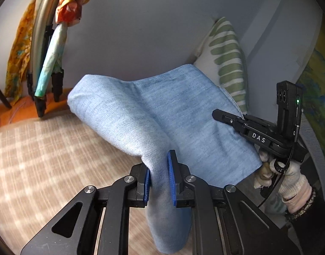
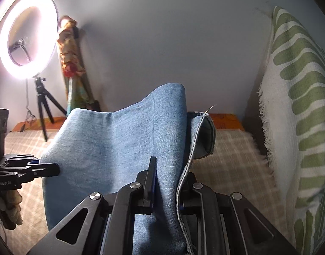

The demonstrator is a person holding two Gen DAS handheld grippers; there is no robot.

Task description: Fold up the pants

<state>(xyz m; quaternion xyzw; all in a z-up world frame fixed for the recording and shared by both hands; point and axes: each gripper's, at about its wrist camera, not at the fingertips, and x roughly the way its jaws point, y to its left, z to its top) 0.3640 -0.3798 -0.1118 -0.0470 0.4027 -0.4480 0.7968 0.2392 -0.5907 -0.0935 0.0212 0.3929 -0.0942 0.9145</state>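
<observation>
Light blue denim pants (image 1: 173, 114) hang lifted between both grippers above a checked beige bedspread (image 1: 45, 159). My left gripper (image 1: 159, 178) is shut on a bunched fold of the pants, blue pads pressing both sides. In the left wrist view my right gripper (image 1: 226, 118) grips the cloth's far edge, held by a gloved hand (image 1: 290, 182). In the right wrist view my right gripper (image 2: 166, 182) is shut on the pants (image 2: 111, 148) near a stitched hem (image 2: 183, 174); its right finger is hidden by cloth. The left gripper (image 2: 54, 167) pinches the pants' left edge.
A green-striped white pillow (image 2: 300, 110) leans against the wall on the right, also in the left wrist view as pillow (image 1: 226, 59). A lit ring light (image 2: 28, 38) on a tripod stands back left. Colourful cloth (image 1: 66, 10) hangs by the wall.
</observation>
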